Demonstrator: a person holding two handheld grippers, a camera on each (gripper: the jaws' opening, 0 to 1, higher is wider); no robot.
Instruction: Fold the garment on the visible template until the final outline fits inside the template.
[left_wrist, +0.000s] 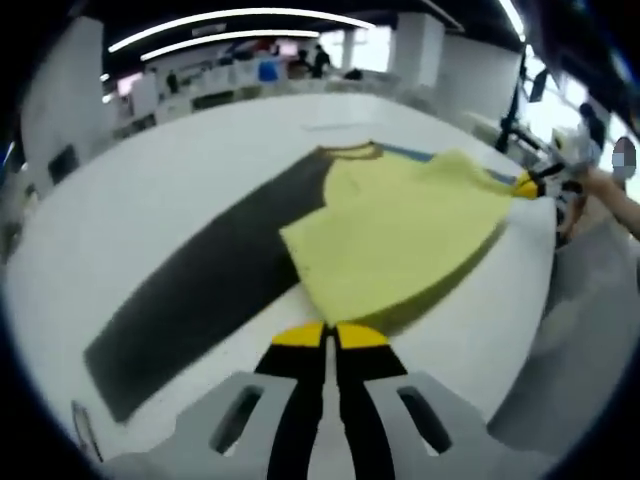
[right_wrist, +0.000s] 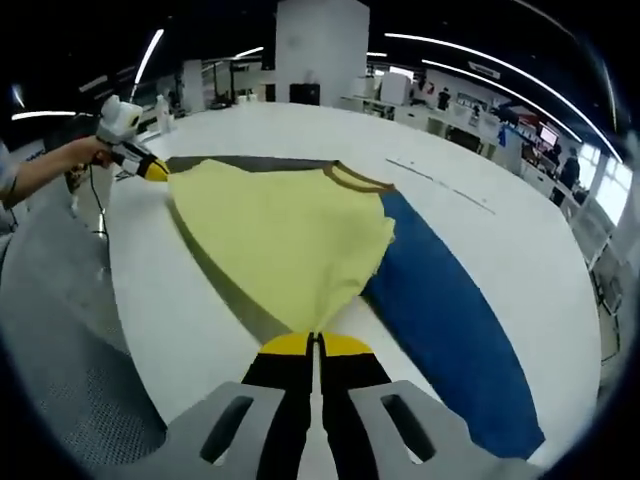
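Worktop (left_wrist: 150, 180), white, large, carrying all listed items; seen also in the right gripper view (right_wrist: 500, 240). Template (left_wrist: 200, 290), 1 long flat strip lying on the worktop; it reads dark grey in the left gripper view and partly blue in the right gripper view (right_wrist: 450, 320), with a grey band showing along the garment's other edge. Garment (left_wrist: 400, 240), 1 pale yellow top with a darker neck band, lying on the template and partly folded, overhanging the template toward the near worktop edge; in the right gripper view (right_wrist: 280, 240) it covers the middle of the template, with the neck band at its far side. Left tongs (left_wrist: 330, 335), black with yellow tips, jaws pressed together at the garment's near edge; whether cloth is caught between them cannot be told. In the right gripper view these tongs (right_wrist: 155, 170) appear at the garment's far left corner, held by a hand (right_wrist: 85, 152). Right tongs (right_wrist: 316, 345), same make, jaws pressed together at the garment's pointed near corner, where the cloth runs down into the tips; in the left gripper view they (left_wrist: 528, 183) sit at the garment's far right corner.
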